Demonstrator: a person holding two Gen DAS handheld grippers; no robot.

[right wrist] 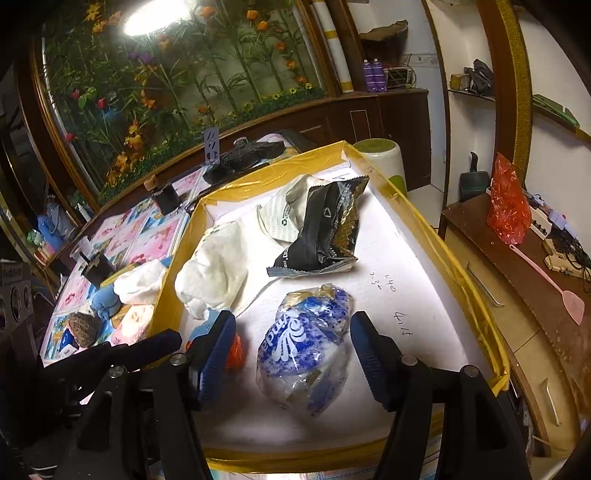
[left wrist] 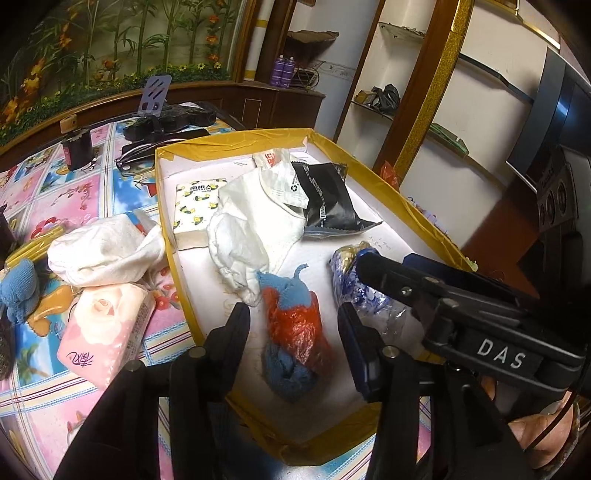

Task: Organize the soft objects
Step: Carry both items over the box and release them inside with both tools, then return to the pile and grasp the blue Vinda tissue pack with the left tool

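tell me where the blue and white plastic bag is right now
The blue and white plastic bag lies inside the yellow-rimmed box, between the open right gripper fingers, just below the black foil packet.

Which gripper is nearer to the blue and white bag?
Right. The right gripper has the blue and white bag between its open fingers. The left gripper is beside it, around the orange and blue bundle.

Bright lamp glare (right wrist: pixel 155 16) top left, fisheye warp, dark vignetted edges
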